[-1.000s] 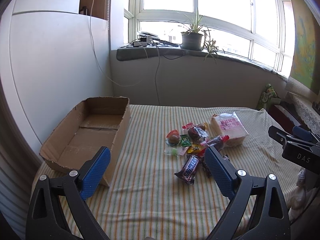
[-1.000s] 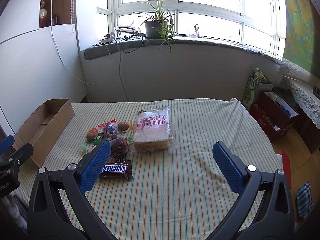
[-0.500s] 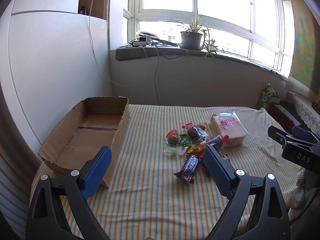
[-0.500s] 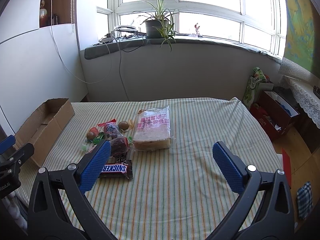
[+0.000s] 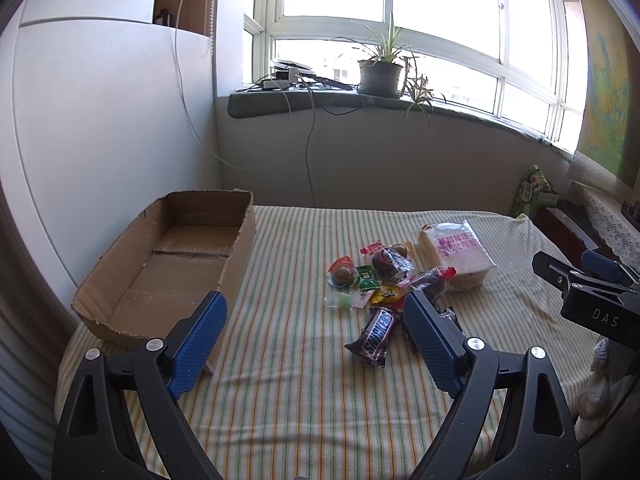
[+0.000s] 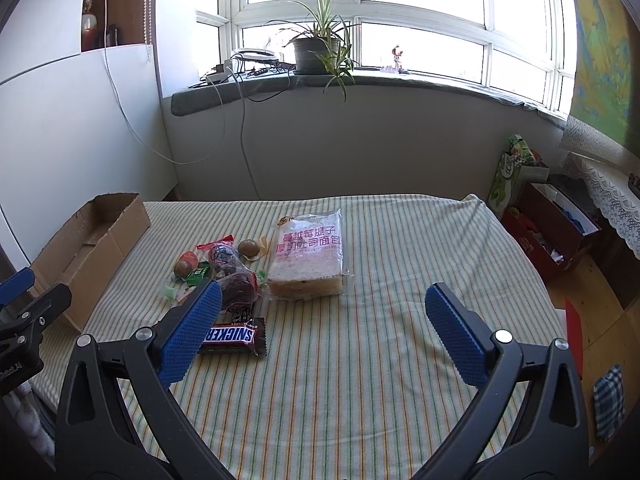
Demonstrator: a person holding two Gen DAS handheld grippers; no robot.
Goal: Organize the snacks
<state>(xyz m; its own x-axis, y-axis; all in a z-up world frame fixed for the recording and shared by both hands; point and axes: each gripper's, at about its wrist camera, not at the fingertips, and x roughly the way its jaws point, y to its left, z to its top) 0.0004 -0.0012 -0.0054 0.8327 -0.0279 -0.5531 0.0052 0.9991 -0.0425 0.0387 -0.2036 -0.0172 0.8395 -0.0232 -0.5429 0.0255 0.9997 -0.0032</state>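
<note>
Snacks lay in a loose heap on the striped bed point(image 5: 280, 380), near the open cardboard box point(image 5: 168, 272) at its left edge, which held nothing visible. The Snickers bar point(image 5: 374, 336) sat nearest, apart from the rest; behind it were small wrapped sweets point(image 5: 360, 280) overlapping one another, and the bagged bread point(image 6: 308, 256) just right of them.

The left hand-held gripper point(image 5: 316, 340) hovered above the sheet with its jaws spread; they had just been closing a little, with nothing between them. The right hand-held gripper point(image 6: 324, 332) was spread wide too, holding nothing.

To start well, the left one probably should have gone for the Snickers bar first, since it lay free of the pile, taking it across its narrow width so the wrapper would not slip. The soft sheet could give under pressure, so a shallow approach seemed wise. The bread looked wide and squashy, better suited to a gentle grip from the right side.
</note>
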